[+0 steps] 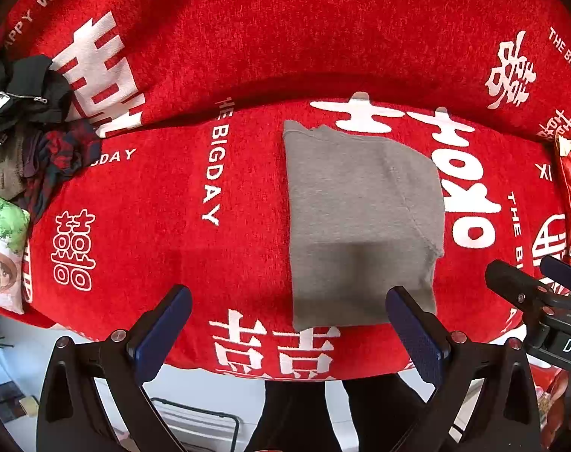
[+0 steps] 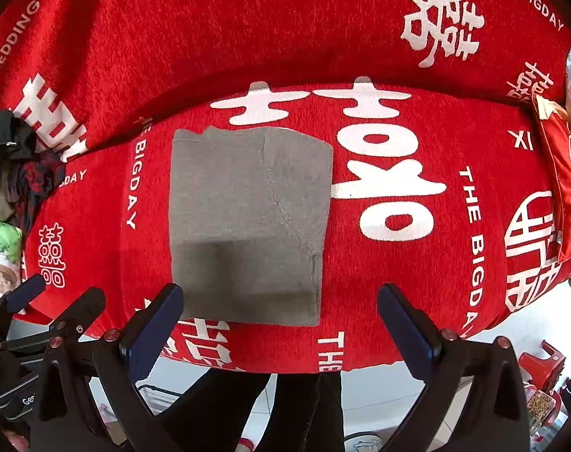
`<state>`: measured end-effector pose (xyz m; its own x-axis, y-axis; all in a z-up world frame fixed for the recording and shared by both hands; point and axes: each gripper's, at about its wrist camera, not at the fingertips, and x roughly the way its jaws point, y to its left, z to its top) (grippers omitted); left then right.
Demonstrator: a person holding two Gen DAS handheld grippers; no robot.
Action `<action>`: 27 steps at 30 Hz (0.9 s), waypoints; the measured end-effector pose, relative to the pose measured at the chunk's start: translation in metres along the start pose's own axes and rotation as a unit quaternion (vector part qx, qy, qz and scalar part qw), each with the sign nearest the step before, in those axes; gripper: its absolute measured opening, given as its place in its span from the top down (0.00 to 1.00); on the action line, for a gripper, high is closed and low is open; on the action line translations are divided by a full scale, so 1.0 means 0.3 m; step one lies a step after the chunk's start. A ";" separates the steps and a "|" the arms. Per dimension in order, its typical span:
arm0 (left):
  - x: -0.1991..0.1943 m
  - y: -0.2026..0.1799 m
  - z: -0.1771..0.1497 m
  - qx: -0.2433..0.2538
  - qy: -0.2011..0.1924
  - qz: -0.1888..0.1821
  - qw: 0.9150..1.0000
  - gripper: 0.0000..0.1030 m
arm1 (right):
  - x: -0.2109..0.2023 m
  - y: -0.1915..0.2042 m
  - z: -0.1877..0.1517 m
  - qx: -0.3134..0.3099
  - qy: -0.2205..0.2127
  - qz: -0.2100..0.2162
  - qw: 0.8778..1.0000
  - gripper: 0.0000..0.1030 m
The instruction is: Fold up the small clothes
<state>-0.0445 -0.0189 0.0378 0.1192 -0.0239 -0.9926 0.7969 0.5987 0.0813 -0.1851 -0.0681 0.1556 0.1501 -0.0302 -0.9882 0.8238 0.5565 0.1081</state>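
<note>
Now the folded grey garment [image 1: 361, 218] lies flat on the red cover [image 1: 172, 196]; the left gripper [image 1: 289, 324] and right gripper [image 2: 280, 320] hover with fingers spread, empty.

I see open red printed sofa cover [image 1: 165, 196] left of the folded grey knit garment [image 1: 361, 218], and more of it on the right in the right wrist view. At the left edge of the frame a heap of dark clothes with a zip [image 1: 25, 113] and a cartoon-print cushion [image 1: 3, 248] block that end. At the right edge a red satin cushion [image 2: 560, 180] closes it. The red backrest [image 2: 248, 30] walls the top.
</note>
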 end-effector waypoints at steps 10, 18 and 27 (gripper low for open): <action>-0.001 0.006 0.001 0.000 -0.001 0.002 1.000 0.00 | 0.003 0.002 -0.003 0.000 0.001 0.000 1.000 0.01; -0.001 0.003 0.001 0.000 -0.001 0.002 1.000 0.00 | 0.003 0.003 -0.003 0.000 0.001 -0.001 1.000 0.01; -0.001 0.005 0.003 -0.001 0.000 0.003 1.000 0.00 | 0.005 0.004 -0.004 -0.001 0.001 -0.001 1.000 0.01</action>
<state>-0.0427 -0.0188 0.0384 0.1246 -0.0198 -0.9920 0.7949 0.6004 0.0879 -0.1844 -0.0664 0.1541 0.1475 -0.0286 -0.9886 0.8233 0.5575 0.1067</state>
